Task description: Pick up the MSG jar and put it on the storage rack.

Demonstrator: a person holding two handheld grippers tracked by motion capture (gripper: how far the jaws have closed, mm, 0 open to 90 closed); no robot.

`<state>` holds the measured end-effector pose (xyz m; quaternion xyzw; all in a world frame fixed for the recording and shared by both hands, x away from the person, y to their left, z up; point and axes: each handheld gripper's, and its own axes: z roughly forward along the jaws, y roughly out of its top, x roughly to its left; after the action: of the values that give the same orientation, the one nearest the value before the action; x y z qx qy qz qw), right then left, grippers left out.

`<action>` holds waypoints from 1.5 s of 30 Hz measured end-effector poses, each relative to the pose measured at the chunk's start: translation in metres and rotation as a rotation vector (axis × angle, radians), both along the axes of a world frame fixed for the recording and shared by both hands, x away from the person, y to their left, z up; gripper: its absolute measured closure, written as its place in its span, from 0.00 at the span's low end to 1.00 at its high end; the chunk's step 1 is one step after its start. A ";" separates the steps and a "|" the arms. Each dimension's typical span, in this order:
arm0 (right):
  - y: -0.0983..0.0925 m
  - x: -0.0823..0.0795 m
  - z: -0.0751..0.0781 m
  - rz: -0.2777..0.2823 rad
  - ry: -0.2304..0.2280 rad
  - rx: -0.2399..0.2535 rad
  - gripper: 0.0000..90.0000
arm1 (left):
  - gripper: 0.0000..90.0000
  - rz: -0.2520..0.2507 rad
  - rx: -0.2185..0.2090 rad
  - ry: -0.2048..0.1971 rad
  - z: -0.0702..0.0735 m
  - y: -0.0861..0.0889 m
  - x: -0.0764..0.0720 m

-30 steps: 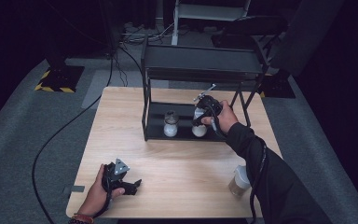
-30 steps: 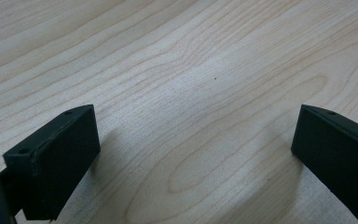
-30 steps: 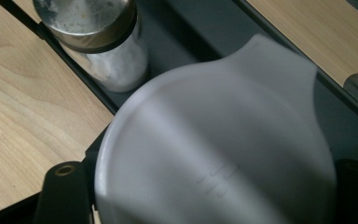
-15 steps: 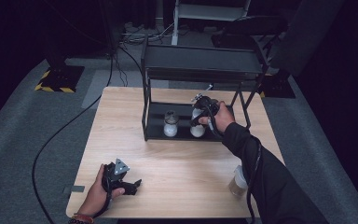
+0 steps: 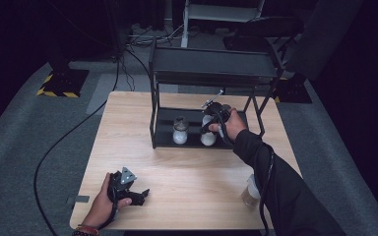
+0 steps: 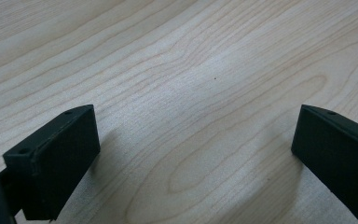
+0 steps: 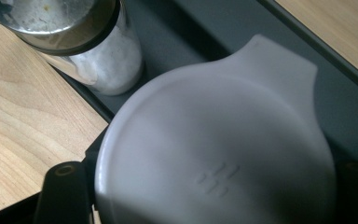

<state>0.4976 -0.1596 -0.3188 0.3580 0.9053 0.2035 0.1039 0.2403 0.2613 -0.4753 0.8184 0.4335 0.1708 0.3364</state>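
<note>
Two jars stand on the black rack's lower shelf (image 5: 195, 142), and with the right tongs (image 5: 211, 125) clamped on the white-lidded jar (image 7: 214, 154) beside the salt shaker (image 5: 180, 132), any move should stay upright and clear of its neighbour, while the left tongs (image 5: 137, 195) rest apart on the counter (image 5: 187, 182).

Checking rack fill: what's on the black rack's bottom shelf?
On the black rack's bottom shelf: a glass shaker with white contents, and a white-lidded jar clamped in the right tongs. The top shelf and hand cover the rest.
</note>
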 end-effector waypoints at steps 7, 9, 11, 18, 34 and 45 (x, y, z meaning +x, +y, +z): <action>0.000 0.001 -0.002 -0.010 0.002 0.001 0.34 | 0.01 0.000 0.000 0.000 0.000 0.000 0.000; 0.000 0.002 -0.003 -0.012 0.002 -0.002 0.34 | 0.01 0.000 0.000 0.000 0.000 0.000 0.000; 0.000 0.002 -0.003 -0.018 0.002 -0.002 0.34 | 0.01 0.000 0.000 0.000 0.000 0.000 0.000; -0.003 0.004 -0.005 -0.021 0.007 0.009 0.34 | 0.01 0.000 0.000 0.000 0.000 0.000 0.000; -0.007 0.003 -0.004 -0.045 0.000 0.018 0.30 | 0.01 0.000 0.000 0.000 0.000 0.000 0.000; -0.013 -0.001 -0.002 -0.040 -0.016 0.014 0.14 | 0.01 0.000 0.001 0.000 0.000 0.000 0.000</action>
<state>0.4970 -0.1724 -0.3206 0.3751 0.8957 0.2107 0.1125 0.2403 0.2613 -0.4752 0.8186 0.4333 0.1709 0.3362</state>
